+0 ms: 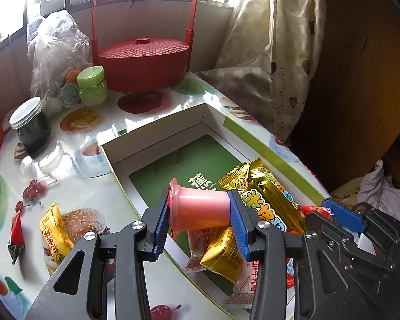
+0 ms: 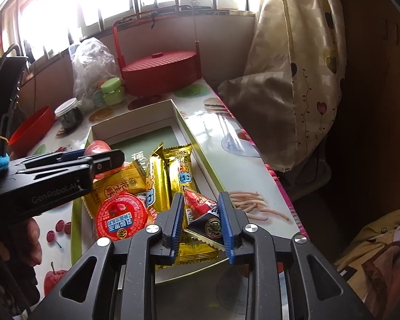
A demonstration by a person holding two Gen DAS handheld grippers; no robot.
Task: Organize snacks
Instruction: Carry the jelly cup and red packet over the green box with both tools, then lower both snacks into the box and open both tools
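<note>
My left gripper [image 1: 198, 209] is shut on a pink jelly cup [image 1: 200, 209], held on its side above the open white-and-green box [image 1: 157, 138]. The cup also shows in the right wrist view [image 2: 97, 148]. Inside the box lie gold bars [image 2: 170, 176], a yellow packet [image 2: 114, 186] and a red-lidded jelly cup [image 2: 121, 218]. My right gripper [image 2: 201, 221] is over the box's near end with a red-and-black triangular packet [image 2: 206, 220] between its fingers; whether it grips the packet is unclear. On the table left of the box lie a yellow packet [image 1: 54, 229] and a triangular packet [image 1: 16, 236].
A red lidded basket [image 1: 142, 61] stands at the back of the table. A green jar [image 1: 92, 86], a dark jar with a white lid [image 1: 30, 125], a plastic bag [image 1: 54, 48] and a red bowl [image 2: 32, 130] stand at the back left. Curtains [image 2: 293, 66] hang to the right.
</note>
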